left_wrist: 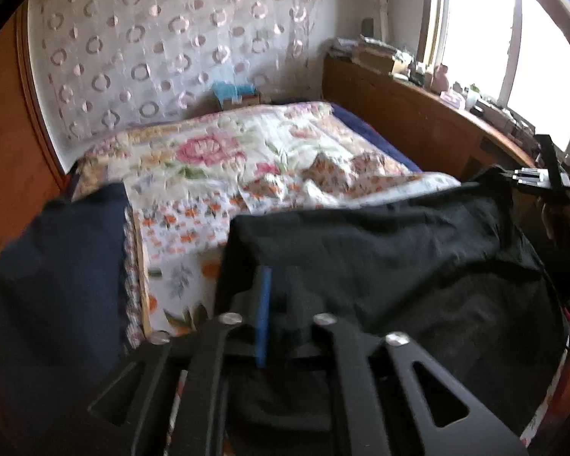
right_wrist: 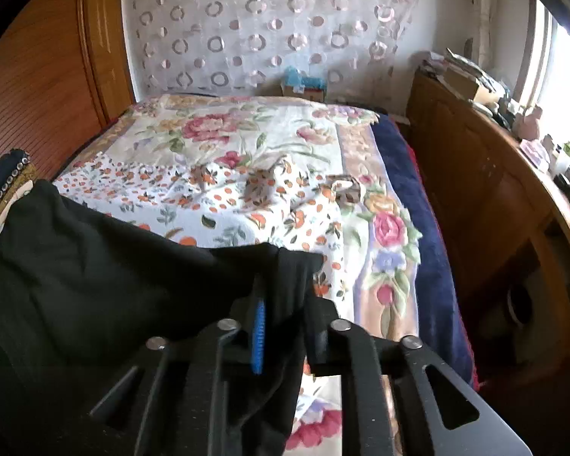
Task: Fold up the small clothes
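Fingers of the left gripper [left_wrist: 281, 304] and right gripper [right_wrist: 281, 304] each have the black soft cloth garment [left_wrist: 380, 258] between them, but whether they pinch it or have let go I cannot tell. It stretches sideways between both, over the flowered quilted bedspread [right_wrist: 247, 152] ahead.
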Demonstrator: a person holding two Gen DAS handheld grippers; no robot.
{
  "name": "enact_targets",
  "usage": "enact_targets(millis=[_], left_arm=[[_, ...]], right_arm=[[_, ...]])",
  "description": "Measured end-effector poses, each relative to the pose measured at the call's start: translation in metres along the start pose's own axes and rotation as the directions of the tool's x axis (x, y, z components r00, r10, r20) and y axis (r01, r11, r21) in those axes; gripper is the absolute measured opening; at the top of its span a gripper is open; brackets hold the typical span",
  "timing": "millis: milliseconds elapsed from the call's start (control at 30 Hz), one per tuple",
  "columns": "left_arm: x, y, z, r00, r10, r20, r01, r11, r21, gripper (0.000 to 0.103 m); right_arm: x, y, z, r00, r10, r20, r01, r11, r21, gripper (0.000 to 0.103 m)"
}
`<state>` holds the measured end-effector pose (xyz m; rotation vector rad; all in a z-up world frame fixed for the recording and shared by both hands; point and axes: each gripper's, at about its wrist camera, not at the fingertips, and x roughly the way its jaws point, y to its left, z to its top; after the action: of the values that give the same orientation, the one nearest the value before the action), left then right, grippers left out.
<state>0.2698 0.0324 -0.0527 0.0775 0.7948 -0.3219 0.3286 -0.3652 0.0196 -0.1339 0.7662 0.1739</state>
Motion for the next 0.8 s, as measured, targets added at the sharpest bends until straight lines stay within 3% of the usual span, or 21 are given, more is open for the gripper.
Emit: enact_targets(millis=[33,100,133,233,467,567,800], left_arm=[[-0.002,-0.003,-0.005,1.0,-0.011,-0.001,0.011,1.0,-0.001,0.036],[-0.005,-0.01,-0.016,0.999,-0.033,-0.009,0.033,0.999,-0.007,0.039],[-0.006,-0.015,-0.025,0.999,-0.04,-0.02,0.04,0.999,-0.01,0.04],[-0.01,-0.025,-0.046,0.998,-0.04,-0.043,0.04,0.999,0.002,0.042],[-0.021,-0.042,-0.084,0.996,-0.043,-0.084,0.044,0.999,0.007,0.065],[-0.023,-0.043,-0.095,0.995,-0.03,-0.099,0.03,1.0,-0.001,0.068],[-0.023,-0.04,-0.11,0.993,-0.002,-0.116,-0.001,1.0,-0.026,0.07]], right_arm=[[-0.01,0.002,-0.002,1.0,0.005,0.006,-0.005,1.0,0.001,0.031],[-0.029,0.001,-0.012,1.0,0.012,0.011,-0.012,1.0,0.02,0.046],[-0.04,0.001,-0.018,1.0,0.025,0.011,-0.025,0.999,0.032,0.049],[-0.068,0.006,-0.049,1.0,0.026,-0.004,-0.026,0.999,0.042,0.049],[-0.128,0.014,-0.105,0.997,0.075,-0.014,-0.074,0.994,0.079,0.049],[-0.143,0.018,-0.122,0.992,0.122,-0.02,-0.119,0.986,0.117,0.049],[-0.152,0.022,-0.149,0.989,0.143,-0.042,-0.136,0.981,0.137,0.049]])
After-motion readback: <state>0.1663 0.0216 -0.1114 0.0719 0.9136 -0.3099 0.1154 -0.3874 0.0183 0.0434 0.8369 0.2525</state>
